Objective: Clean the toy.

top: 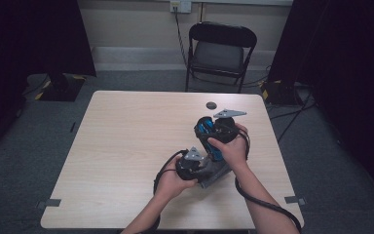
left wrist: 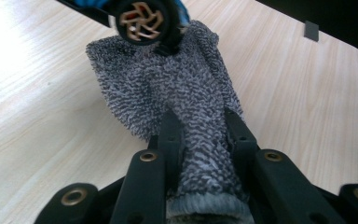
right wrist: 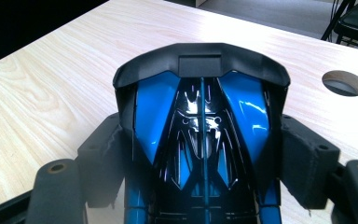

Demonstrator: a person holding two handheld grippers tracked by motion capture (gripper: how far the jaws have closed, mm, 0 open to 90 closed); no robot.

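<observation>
While held over the right part of the desk (top: 126, 146), the things stand like this:

Toy car: the blue and black toy car (right wrist: 203, 140) is clamped between the jaws of the right gripper (top: 217, 132), nose or tail pointing away from the hand; one bronze-spoked wheel (left wrist: 142, 19) touches the cloth.
Car handling: I judge it light, stiff plastic and glossy, so slippery; the flanks are the safest hold, the thin rear wing (right wrist: 200, 58) may be fragile.
Cloth: the grey microfibre cloth (left wrist: 177, 93) is pinched by its bunched end in the left gripper (top: 193, 165), whose jaws are pressed together on it.
Cloth handling: soft, limp, light, not slippery.
Containers: I see none on the desk.
Desk hole: a round cable hole (right wrist: 344, 83) lies beyond the car.
Background: a black folding chair (top: 219, 51) stands behind the desk.
</observation>
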